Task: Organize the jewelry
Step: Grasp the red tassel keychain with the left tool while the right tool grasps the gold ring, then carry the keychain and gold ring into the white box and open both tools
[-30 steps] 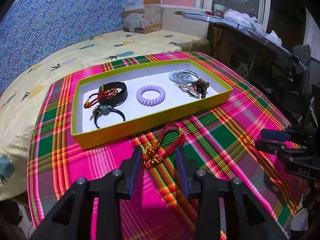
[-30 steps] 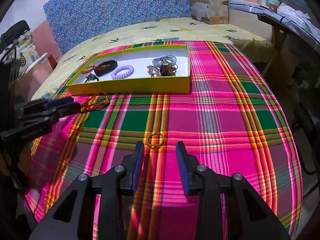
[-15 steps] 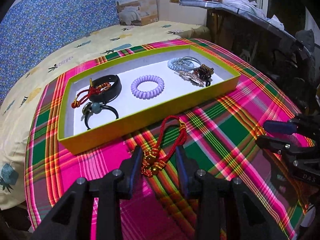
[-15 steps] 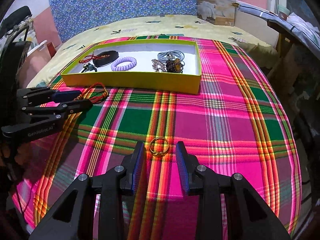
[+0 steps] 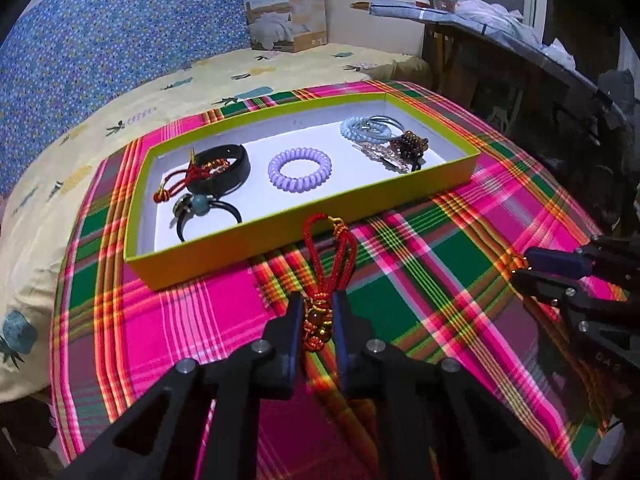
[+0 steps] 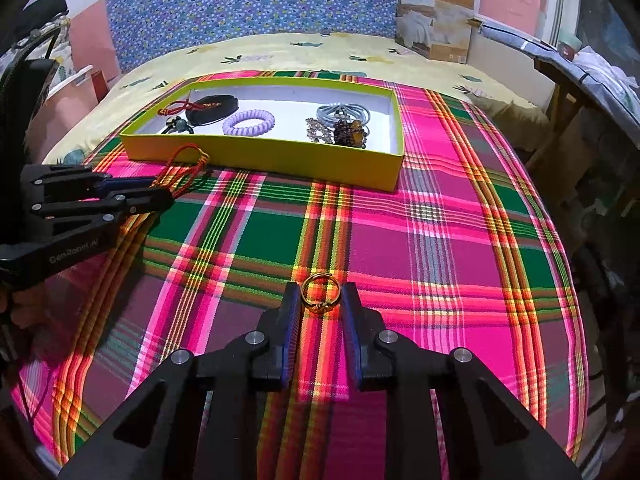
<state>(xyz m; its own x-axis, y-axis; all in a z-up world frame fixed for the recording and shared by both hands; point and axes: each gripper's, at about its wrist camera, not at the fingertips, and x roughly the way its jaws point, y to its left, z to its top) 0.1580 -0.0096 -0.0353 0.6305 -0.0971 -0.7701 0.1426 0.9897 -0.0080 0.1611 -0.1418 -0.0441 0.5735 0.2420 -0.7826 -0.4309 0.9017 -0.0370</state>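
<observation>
- Jewelry left outside the tray (image 5: pixel 304 236): a red beaded cord (image 5: pixel 326 264) lies just near of its front wall, a gold ring (image 6: pixel 321 295) well nearer on the plaid cloth (image 6: pixel 440 240).
- Left gripper (image 5: pixel 317 316): jaws closing, the cord's knotted end pinched between them, presumably for lifting into the tray.
- Right gripper (image 6: pixel 321 306): jaws closing, the ring bracketed between them; contact cannot be told.

- Left tongs (image 5: pixel 316 312): two matte black angular plastic fingers (image 5: pixel 286 336) with open triangular cut-outs, each lined inside with a dark blue pad.
- Round silver screw heads sit at the finger joints.
- Right tongs (image 6: pixel 320 304): the same black build, blue inner pads and silver pivot screws.
- From the right wrist view, white lettering runs along the black side of the left tongs' body at the left edge.
</observation>
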